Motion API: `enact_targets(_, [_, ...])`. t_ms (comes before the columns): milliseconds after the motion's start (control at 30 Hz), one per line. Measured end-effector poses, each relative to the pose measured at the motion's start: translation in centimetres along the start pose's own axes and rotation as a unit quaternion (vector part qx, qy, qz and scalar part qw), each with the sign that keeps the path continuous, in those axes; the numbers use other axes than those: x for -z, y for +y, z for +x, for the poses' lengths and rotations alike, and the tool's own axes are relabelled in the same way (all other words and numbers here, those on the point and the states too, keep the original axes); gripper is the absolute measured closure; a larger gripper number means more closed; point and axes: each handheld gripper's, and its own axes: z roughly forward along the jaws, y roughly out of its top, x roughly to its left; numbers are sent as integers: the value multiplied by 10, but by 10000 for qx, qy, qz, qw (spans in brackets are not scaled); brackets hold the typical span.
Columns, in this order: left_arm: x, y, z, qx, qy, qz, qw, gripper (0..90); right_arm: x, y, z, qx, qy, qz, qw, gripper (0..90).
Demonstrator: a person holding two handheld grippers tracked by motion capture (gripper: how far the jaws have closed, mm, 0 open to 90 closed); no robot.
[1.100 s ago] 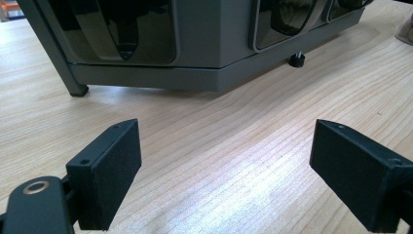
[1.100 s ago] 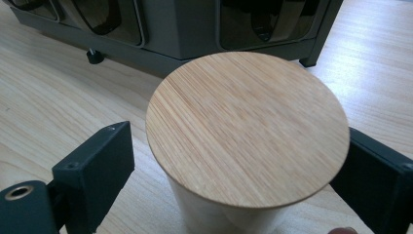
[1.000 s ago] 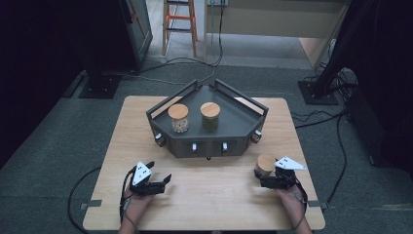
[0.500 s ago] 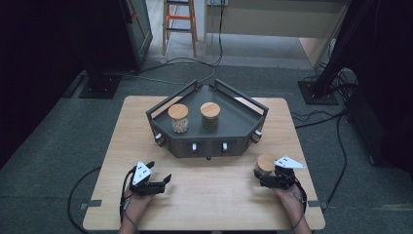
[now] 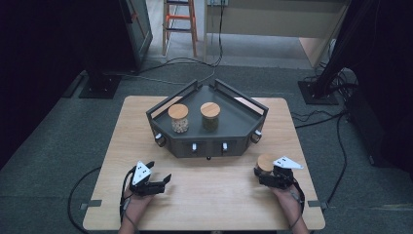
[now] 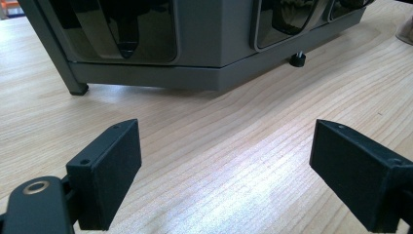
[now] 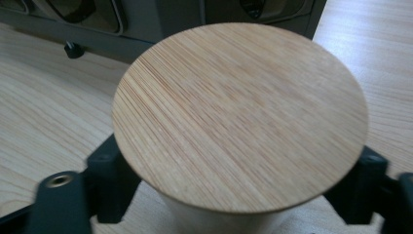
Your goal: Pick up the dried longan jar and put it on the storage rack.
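On the pale wooden table (image 5: pixel 209 195), the right hand-held gripper (image 5: pixel 271 176) apparently clamps a wood-lidded jar (image 7: pixel 238 117), having just closed.

Materials, table scene.
Matt, fine-grained wooden jar lid (image 7: pixel 238 117); light wood-grain table (image 5: pixel 219 190); dark, smooth metal tray (image 5: pixel 238 117).

Wooden-lidded jar (image 7: pixel 239 117) stands upright near tray's right corner.

Both forearms come in from the near edge of the worktop. The left hand-held gripper (image 5: pixel 163 180) sits low with its 2 jaws spread wide apart. The right hand-held gripper (image 5: pixel 263 174) has just been closing its jaws, a jar (image 7: pixel 238 112) between them.
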Motion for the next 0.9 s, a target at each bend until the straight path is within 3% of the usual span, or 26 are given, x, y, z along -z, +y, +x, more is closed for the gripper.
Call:
enact_targets(333, [0,0,0,-7,8,4,10000,115,1,-3,8,59,-158,-82,9998,251])
enact_targets(600, [0,0,0,4,12,9,10000,115,2,-3,10,120,-165,-85,9998,254])
enact_targets(767, [0,1,0,16,21,14,10000,115,4,-2,8,20,-120,-91,9999,255])
enact_targets(900, [0,1,0,9,20,19,10000,116,5,0,11,109,-183,-108,9997,255])
